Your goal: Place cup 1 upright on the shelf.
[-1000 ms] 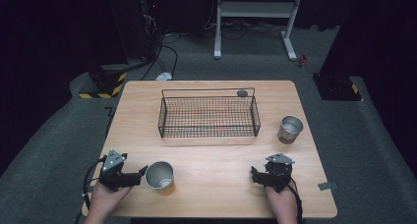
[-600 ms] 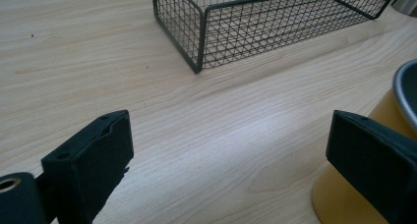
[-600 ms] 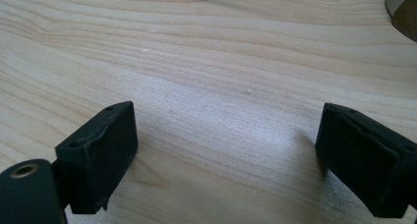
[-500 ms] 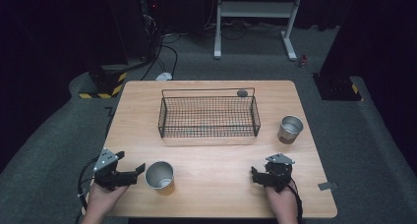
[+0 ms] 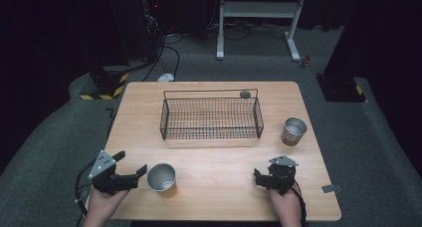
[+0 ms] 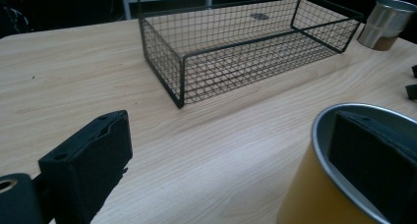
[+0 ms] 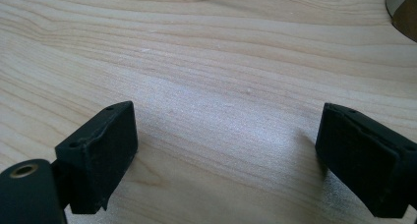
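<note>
We find the left gripper (image 5: 130, 168) at the near left of the counter (image 5: 219, 162), its fingers just opened wider and now released, where a second ago they were narrower about the rim of the near cup (image 5: 162, 179). In the left gripper view one finger (image 6: 366, 160) stands inside the cup's mouth and the other (image 6: 91, 157) stands well clear on the outside, so the wall lies between them with no pressure on it that we can see. The gripper has also lifted slightly since then. We judge this to be either a let-go after placing or a re-setting of the hold before carrying; the cup itself has not shifted from its spot. It stands upright just right of the left gripper, a metal cup with a bright inner wall and a yellowish-brown outer band, apparently empty. The wire basket (image 5: 211, 118) sits at mid-counter, far of the cup, with nothing in it. A second cup (image 5: 293, 131) stands to the basket's right. The right gripper (image 5: 263, 177) rests at the near right, unmoved, fingers spread apart over bare wood and grasping nothing.
</note>
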A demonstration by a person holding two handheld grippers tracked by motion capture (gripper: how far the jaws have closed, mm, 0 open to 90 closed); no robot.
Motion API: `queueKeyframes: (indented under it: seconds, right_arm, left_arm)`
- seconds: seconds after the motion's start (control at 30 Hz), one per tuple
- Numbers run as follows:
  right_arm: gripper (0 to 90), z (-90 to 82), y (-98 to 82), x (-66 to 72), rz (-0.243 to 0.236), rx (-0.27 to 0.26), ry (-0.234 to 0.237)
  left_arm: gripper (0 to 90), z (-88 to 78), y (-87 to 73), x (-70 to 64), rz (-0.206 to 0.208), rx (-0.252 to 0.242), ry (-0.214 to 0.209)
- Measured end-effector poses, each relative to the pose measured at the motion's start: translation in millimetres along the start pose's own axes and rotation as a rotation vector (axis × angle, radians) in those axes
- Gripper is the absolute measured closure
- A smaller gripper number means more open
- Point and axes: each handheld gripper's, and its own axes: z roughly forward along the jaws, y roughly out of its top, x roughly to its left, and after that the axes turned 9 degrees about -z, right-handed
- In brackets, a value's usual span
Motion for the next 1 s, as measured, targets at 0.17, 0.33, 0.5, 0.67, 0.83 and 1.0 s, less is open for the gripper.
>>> queueKeyframes:
  seconds: [0.17,0.33,0.5,0.67,0.83,1.0]
  right_arm:
    - [8.9,0.0,0.0,0.2,0.001,0.0,-0.001]
    - [8.9,0.0,0.0,0.1,0.0,-0.001,-0.001]
    - [8.8,-0.2,-0.2,0.5,0.004,0.001,0.0]
    - [8.8,-0.2,-0.2,0.6,0.003,0.001,0.0]
    - [8.9,-0.1,-0.1,0.4,0.001,0.0,0.0]
    - [8.9,0.0,-0.1,0.3,-0.001,-0.001,0.0]
  left_arm:
    - [3.7,-0.4,1.9,-11.9,0.016,-0.003,-0.038]
    - [1.8,1.8,3.6,-26.4,0.039,0.003,-0.093]
    - [0.6,5.7,0.4,-42.7,0.082,0.032,-0.162]
    - [0.4,8.8,-3.1,-56.1,0.114,0.031,-0.182]
    - [0.0,10.5,-5.8,-60.5,0.134,0.024,-0.197]
    - [0.0,12.5,-7.8,-62.9,0.139,0.028,-0.201]
